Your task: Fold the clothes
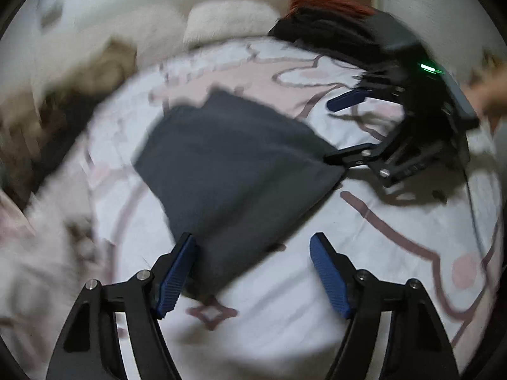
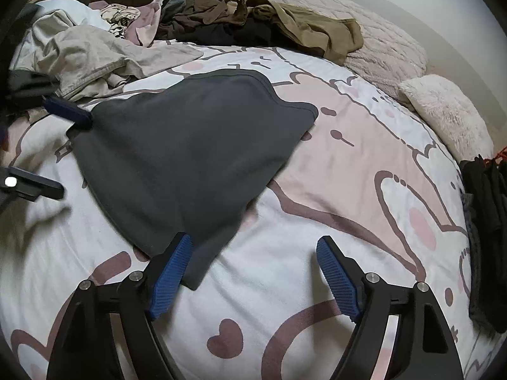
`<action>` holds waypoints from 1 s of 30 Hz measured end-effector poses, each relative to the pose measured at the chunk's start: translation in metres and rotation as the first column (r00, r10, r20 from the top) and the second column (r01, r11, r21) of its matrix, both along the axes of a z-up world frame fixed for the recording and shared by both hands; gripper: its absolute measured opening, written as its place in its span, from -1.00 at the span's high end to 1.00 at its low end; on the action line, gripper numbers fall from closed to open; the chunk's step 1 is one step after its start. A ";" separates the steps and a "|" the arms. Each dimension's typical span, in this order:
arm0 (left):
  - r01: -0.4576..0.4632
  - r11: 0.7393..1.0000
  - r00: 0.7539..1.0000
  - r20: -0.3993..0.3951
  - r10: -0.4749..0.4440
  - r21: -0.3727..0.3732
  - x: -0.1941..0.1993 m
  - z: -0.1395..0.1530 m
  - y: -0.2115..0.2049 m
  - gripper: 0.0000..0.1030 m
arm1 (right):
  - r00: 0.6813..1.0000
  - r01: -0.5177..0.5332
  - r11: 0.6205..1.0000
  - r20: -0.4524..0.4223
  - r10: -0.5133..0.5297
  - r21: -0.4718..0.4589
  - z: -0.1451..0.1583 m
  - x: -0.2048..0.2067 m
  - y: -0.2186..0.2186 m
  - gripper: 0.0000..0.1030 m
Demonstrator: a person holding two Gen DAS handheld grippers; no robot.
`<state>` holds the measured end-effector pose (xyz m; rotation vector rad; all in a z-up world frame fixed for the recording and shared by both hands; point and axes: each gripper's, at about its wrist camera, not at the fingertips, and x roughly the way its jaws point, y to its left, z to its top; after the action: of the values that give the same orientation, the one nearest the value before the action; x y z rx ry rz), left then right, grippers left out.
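Left gripper (image 1: pixel 253 272): black angular arms, silver screws at the joints, ribbed blue pads (image 1: pixel 176 277). Right gripper (image 2: pixel 253 274) matches, with a grey housing, green light and thin dark cable; bare skin behind.

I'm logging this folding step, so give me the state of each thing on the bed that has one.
Left claw: open, holding nothing.
Right claw: open, holding nothing.
Dark grey garment: lying flat on the bed cover, partly folded.
Clothes pile: unfolded, heaped at the far side.
Dark folded stack: at the bed's right edge.
Fluffy pillow: resting on the bed.
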<state>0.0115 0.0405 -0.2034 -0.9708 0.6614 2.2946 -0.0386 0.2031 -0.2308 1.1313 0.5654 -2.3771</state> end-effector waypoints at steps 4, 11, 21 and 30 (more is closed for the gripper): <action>0.031 0.943 0.941 -0.308 -0.139 -0.331 0.035 -0.006 0.022 -0.44 | 1.000 0.005 1.000 0.007 -0.005 -0.007 0.000 -0.001 0.002 -0.61; 0.082 0.718 0.842 -0.338 -0.421 -0.691 0.066 -0.063 0.047 -0.36 | 1.000 0.008 1.000 0.009 -0.008 -0.004 0.000 -0.001 0.001 -0.62; 0.081 0.635 0.828 -0.302 -0.471 -0.768 0.041 -0.076 0.066 -0.35 | 1.000 0.013 1.000 0.013 -0.013 0.003 -0.001 -0.002 0.001 -0.63; 0.010 0.626 0.771 -0.393 -0.501 -0.780 0.020 -0.084 0.078 -0.35 | 0.999 0.026 1.000 0.018 -0.027 0.007 -0.003 -0.004 0.000 -0.69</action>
<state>0.0315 0.1189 -0.2874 -0.3566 2.0029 2.0007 -0.0426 0.2033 -0.2334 1.1685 0.5557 -2.3868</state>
